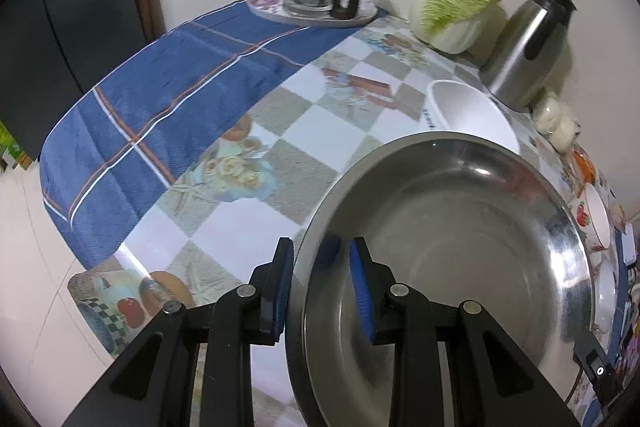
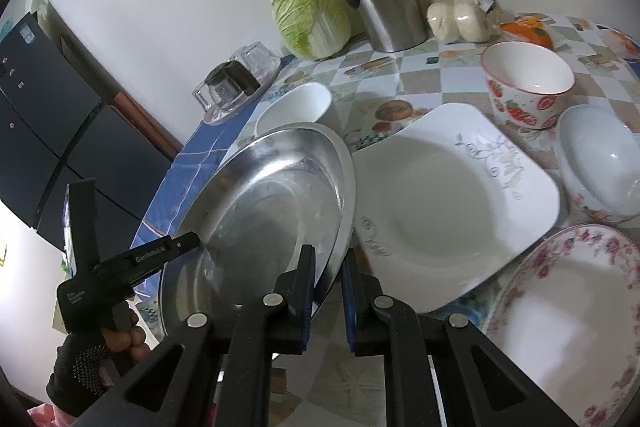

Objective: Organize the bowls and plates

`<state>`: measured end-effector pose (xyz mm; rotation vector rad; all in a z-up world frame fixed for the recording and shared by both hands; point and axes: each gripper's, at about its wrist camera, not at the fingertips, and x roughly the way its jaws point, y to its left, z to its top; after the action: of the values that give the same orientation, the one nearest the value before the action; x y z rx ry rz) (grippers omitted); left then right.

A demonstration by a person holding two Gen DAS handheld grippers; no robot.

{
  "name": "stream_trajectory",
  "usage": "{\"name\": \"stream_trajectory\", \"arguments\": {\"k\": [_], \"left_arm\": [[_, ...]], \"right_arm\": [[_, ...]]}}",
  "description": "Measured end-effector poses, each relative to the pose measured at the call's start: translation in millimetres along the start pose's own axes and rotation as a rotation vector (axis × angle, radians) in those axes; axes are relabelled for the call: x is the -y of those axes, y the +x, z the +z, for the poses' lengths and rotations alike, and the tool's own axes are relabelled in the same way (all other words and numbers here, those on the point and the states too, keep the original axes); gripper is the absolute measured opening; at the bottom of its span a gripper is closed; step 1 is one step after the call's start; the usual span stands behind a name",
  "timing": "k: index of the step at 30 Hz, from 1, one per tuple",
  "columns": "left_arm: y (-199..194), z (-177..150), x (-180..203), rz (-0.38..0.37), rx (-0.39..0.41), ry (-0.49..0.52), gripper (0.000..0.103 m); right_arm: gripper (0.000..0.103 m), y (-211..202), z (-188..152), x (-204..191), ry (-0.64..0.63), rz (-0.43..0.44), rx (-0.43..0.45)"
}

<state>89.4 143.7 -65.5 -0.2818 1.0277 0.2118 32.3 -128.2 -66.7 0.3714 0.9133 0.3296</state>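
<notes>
- I see the steel basin [image 2: 272, 203] at centre-left of the right wrist view, tilted, just left of the square white plate [image 2: 456, 195].
- My left gripper [image 1: 320, 287] pinches its near rim.
- My right gripper [image 2: 328, 291] clamps its right rim narrowly.
- White bowl [image 1: 464, 111] sits just behind.

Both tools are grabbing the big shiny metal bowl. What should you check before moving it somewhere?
1. Left tool on the rim of the large round steel basin: ok, one pad inside, one outside.
2. Right tool on the opposite rim: ok, pads pinch the edge.
3. Basin empty: ok, nothing inside in either view.
4. Basin level: not ok, it tilts in the right wrist view.
5. Clear of the plain white round bowl behind it: cannot tell, their rims overlap in both views.
6. Clear of the square white plate with grey scrollwork: cannot tell, the basin's edge overlaps it in the right wrist view.
</notes>
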Motion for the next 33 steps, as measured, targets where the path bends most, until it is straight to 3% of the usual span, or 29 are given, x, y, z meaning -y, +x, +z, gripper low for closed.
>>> {"name": "stream_trajectory", "arguments": {"k": [22,33], "left_arm": [[13.5,-0.8,116.4,-0.088,-0.024,0.175,0.03],[29.3,-2.5,151.0,-0.103,-0.041,0.254,0.03]], "right_arm": [[0.015,-31.4,19.3,95.1,0.185,-0.119,0.045],[0.015,-27.6,24.3,126.0,0.25,-0.167,0.048]]}}
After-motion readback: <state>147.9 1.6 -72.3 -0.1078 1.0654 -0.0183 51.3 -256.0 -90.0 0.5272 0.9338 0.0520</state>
